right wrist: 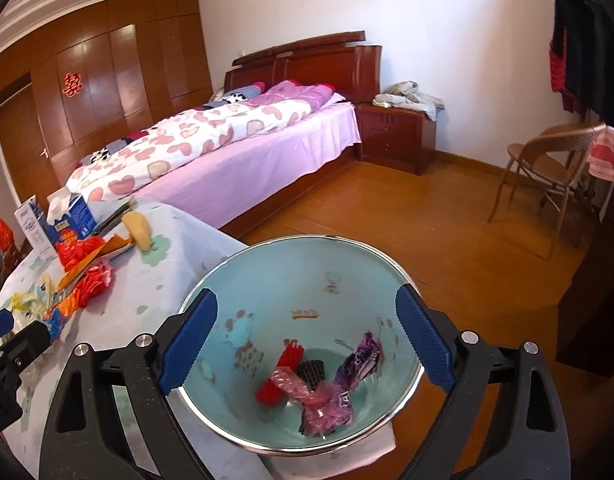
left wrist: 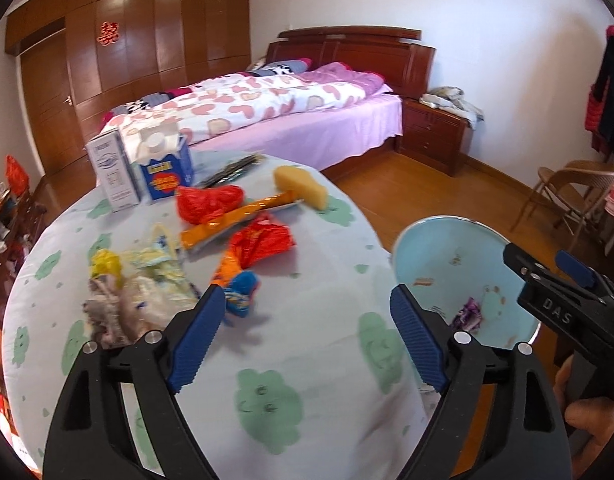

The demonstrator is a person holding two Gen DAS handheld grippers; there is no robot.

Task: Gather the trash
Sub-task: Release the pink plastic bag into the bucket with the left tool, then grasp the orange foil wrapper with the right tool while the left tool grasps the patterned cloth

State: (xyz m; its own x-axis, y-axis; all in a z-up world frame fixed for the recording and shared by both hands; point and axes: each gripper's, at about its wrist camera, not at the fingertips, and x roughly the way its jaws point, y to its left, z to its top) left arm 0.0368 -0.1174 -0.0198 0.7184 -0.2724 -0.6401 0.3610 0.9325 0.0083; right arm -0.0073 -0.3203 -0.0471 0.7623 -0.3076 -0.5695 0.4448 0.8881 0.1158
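Note:
A light blue trash bin (right wrist: 331, 280) stands beside the table's right edge and holds a purple wrapper (right wrist: 361, 360), a pink wrapper and red and black pieces; it also shows in the left wrist view (left wrist: 443, 256). My right gripper (right wrist: 307, 344) is open and empty just above the bin's mouth. My left gripper (left wrist: 307, 340) is open and empty over the table (left wrist: 307, 360). Ahead of it lie an orange and blue wrapper (left wrist: 239, 284), a red wrapper (left wrist: 263, 240), a long orange wrapper (left wrist: 235, 218), a red bag (left wrist: 209, 202) and pale crumpled wrappers (left wrist: 147, 280).
Two cartons (left wrist: 143, 168) stand at the table's far left, a yellow sponge (left wrist: 303, 186) and dark sticks (left wrist: 235, 168) beyond the trash. A bed (left wrist: 267, 112) is behind the table, a nightstand (left wrist: 435, 136) and a folding chair (left wrist: 571, 196) to the right over wooden floor.

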